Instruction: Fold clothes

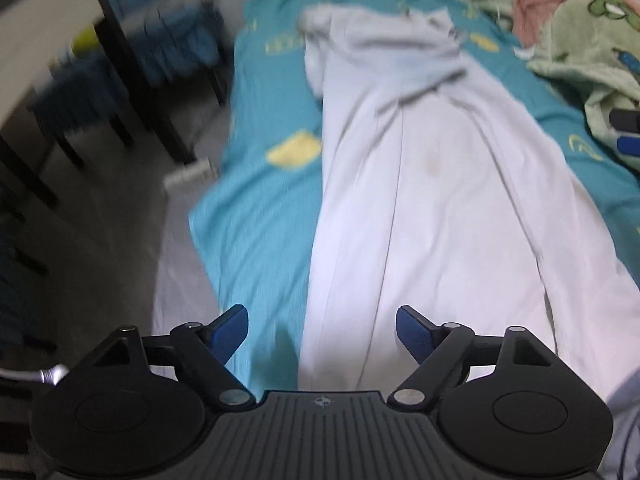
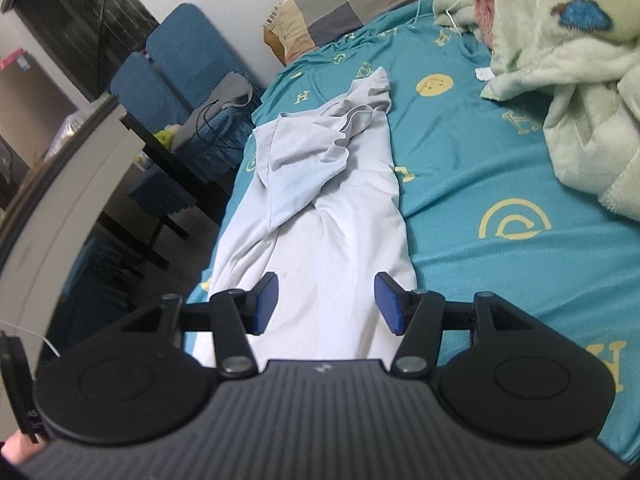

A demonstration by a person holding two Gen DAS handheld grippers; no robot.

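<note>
White cotton fills the ground just ahead of both tools: the garment (image 1: 432, 200), a pale shirt already narrowed into a long strip, lies on the teal bedsheet (image 1: 260, 216) with its near hem at the tools and its long axis running straight away from them toward the head of the bed. The left tool (image 1: 322, 330) stands with its blue pads spread and nothing between them, poised over the strip's left edge where cloth meets sheet. The right tool (image 2: 326, 304) is likewise spread and empty, centred over the near hem with cloth showing in the gap below its pads. Neither touches the fabric that I can tell. Both sit at the same near end, so I judge the next fold runs lengthwise, hem carried up toward the far end. Farther along, a sleeve (image 2: 304, 160) lies folded across the body, the bunched collar (image 2: 370, 92) beyond it. A green fleece blanket (image 2: 560, 80) sits well apart at the right.
</note>
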